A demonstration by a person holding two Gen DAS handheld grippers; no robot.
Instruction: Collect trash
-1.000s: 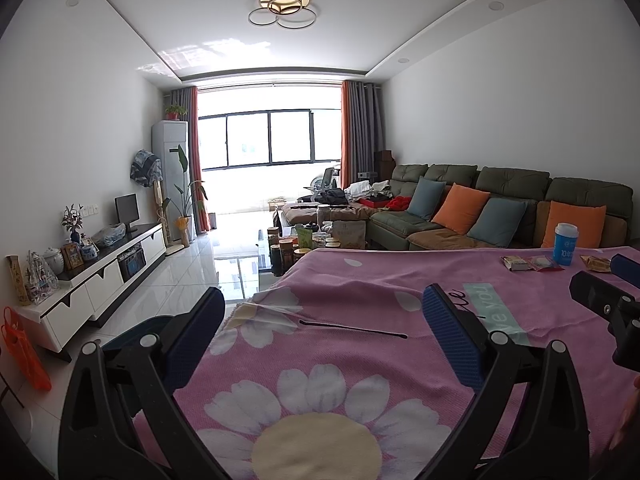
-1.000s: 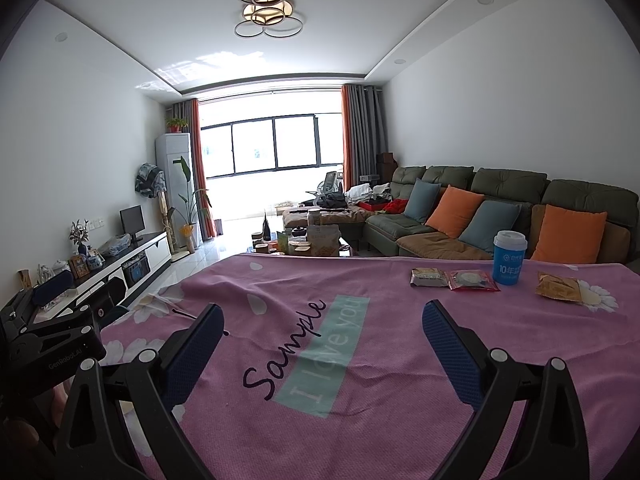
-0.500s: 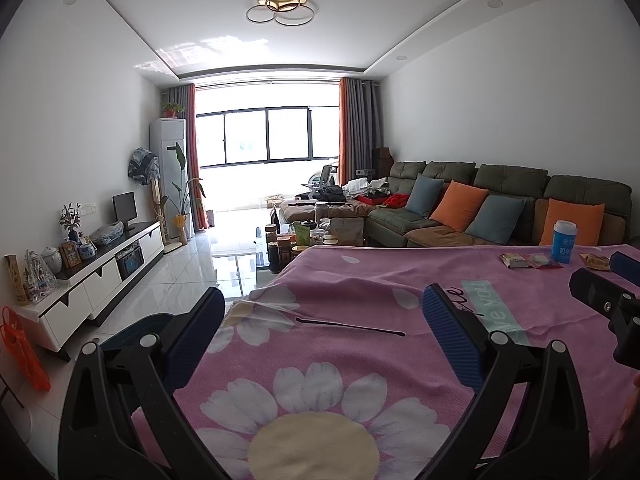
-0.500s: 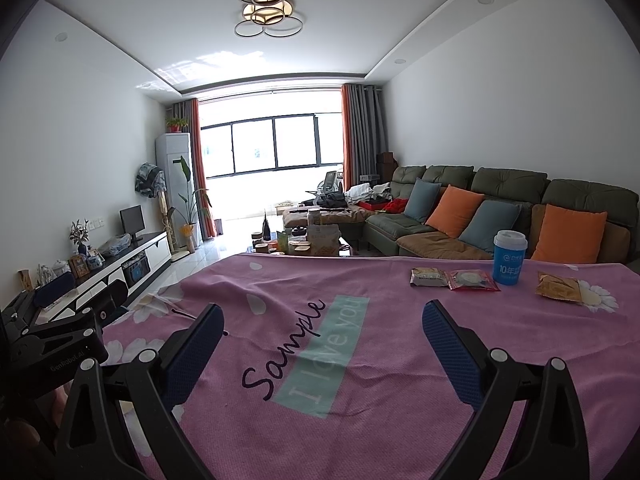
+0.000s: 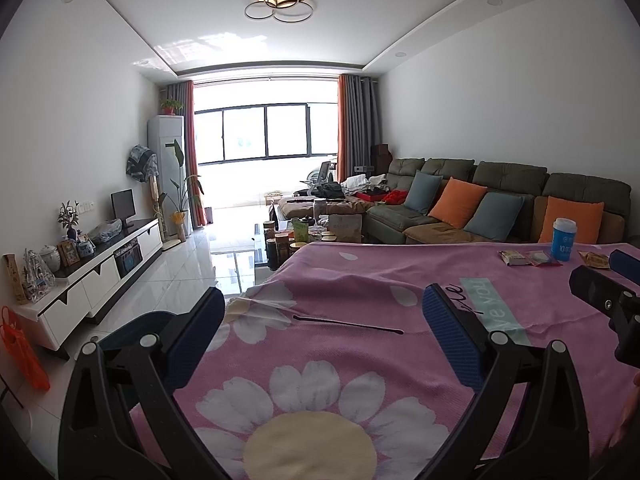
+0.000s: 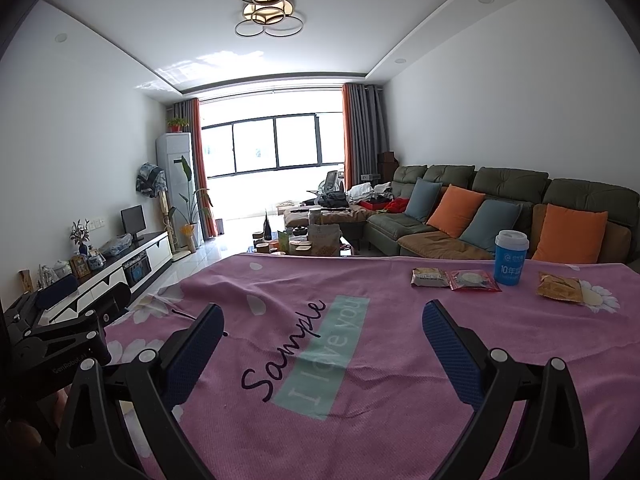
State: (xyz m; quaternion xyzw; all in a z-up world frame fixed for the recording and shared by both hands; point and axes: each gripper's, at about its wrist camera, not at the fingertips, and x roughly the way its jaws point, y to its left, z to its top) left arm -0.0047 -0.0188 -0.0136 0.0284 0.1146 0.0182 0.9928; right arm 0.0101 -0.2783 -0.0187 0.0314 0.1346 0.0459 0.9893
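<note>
The left gripper (image 5: 322, 320) and the right gripper (image 6: 322, 332) share one build: black plastic arms with silver pivot screws and blue, finely textured pads (image 6: 452, 356). Seen from the right wrist, the left one's black body bears faint pale lettering.

Matt woven pink tablecloth (image 6: 380, 360), glossy crinkled snack wrappers (image 6: 474, 280), perhaps plastic blue cup (image 6: 510, 258), shiny tiled floor (image 5: 188, 276)

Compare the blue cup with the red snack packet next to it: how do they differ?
The blue cup stands upright with a white lid; the red snack packet lies flat on the pink cloth. The cup is taller and rigid-looking; the packet is thin, with a clear window. Both sit at the table's far side, beyond either open hand-held gripper.
</note>
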